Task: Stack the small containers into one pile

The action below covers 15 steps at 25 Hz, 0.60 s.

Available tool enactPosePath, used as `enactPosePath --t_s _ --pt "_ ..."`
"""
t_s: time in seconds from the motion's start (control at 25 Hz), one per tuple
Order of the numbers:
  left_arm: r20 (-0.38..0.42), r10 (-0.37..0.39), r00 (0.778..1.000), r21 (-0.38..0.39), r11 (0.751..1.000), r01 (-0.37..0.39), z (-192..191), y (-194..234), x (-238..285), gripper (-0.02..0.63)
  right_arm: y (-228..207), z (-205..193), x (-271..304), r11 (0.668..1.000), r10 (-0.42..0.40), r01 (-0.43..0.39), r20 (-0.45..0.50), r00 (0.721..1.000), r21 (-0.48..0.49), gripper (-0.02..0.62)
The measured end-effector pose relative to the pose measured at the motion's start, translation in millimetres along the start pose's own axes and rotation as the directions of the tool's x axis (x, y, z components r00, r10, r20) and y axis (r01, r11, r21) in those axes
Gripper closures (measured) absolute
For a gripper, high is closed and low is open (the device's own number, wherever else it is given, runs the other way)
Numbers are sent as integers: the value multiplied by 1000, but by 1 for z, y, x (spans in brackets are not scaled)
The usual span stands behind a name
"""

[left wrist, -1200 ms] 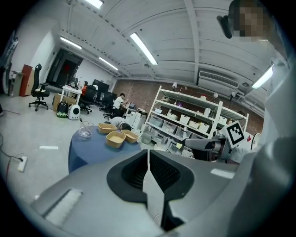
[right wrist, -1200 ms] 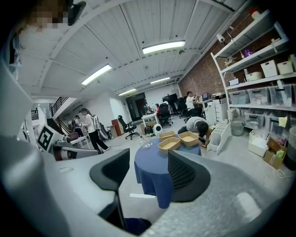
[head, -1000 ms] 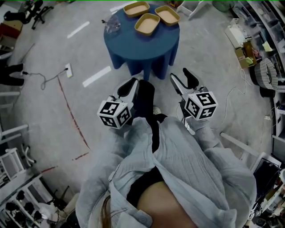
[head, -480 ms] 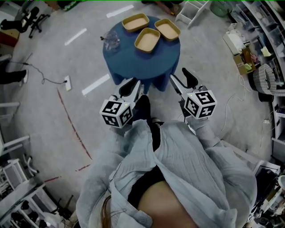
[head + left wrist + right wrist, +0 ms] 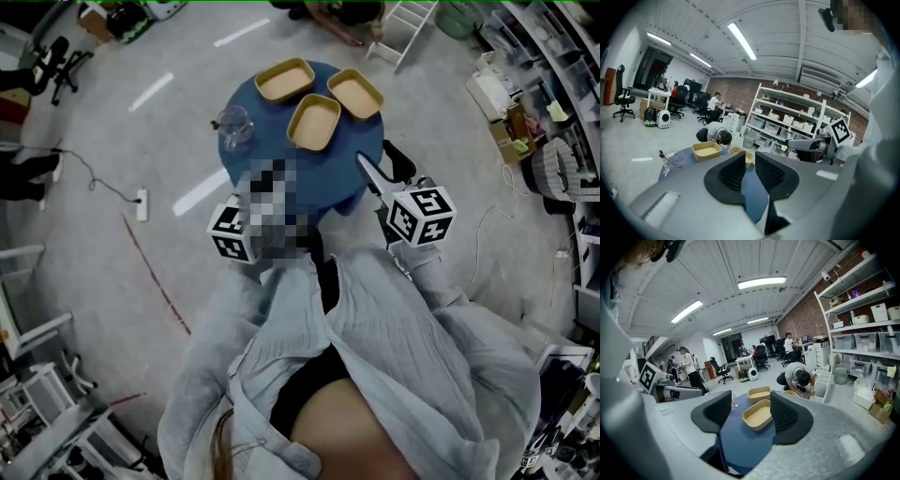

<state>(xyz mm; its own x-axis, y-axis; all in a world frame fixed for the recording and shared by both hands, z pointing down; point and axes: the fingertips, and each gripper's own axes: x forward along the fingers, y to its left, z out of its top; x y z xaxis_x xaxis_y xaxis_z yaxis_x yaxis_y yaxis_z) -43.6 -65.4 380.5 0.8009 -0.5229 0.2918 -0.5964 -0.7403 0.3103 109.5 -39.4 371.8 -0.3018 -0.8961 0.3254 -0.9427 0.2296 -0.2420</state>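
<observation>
tan containers (image 5: pixel 314 122), blue table (image 5: pixel 349 161), grey floor (image 5: pixel 94 281)

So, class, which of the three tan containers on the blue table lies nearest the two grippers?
The middle container, the one closest to the near edge of the table; the left container and the right container sit farther back.

Round blue table (image 5: pixel 267 127) stands on grey floor, w/ a clear glass bowl (image 5: pixel 234 123) near its edge. On the floor: white tape strips (image 5: pixel 151 92), a red line (image 5: pixel 155 277), a power strip (image 5: pixel 142 204) w/ cable. Office chair (image 5: pixel 56 58) is in a far corner. In bg a person (image 5: pixel 797 377) crouches beside a white rack (image 5: pixel 820 380); shelves (image 5: pixel 867 338) w/ boxes along the brick wall.
</observation>
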Motion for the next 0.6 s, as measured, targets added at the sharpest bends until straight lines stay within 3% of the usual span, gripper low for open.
enactPosePath --t_s 0.6 --pt "-56 -96 994 26 995 98 21 57 61 549 -32 11 63 994 -97 97 2 995 48 344"
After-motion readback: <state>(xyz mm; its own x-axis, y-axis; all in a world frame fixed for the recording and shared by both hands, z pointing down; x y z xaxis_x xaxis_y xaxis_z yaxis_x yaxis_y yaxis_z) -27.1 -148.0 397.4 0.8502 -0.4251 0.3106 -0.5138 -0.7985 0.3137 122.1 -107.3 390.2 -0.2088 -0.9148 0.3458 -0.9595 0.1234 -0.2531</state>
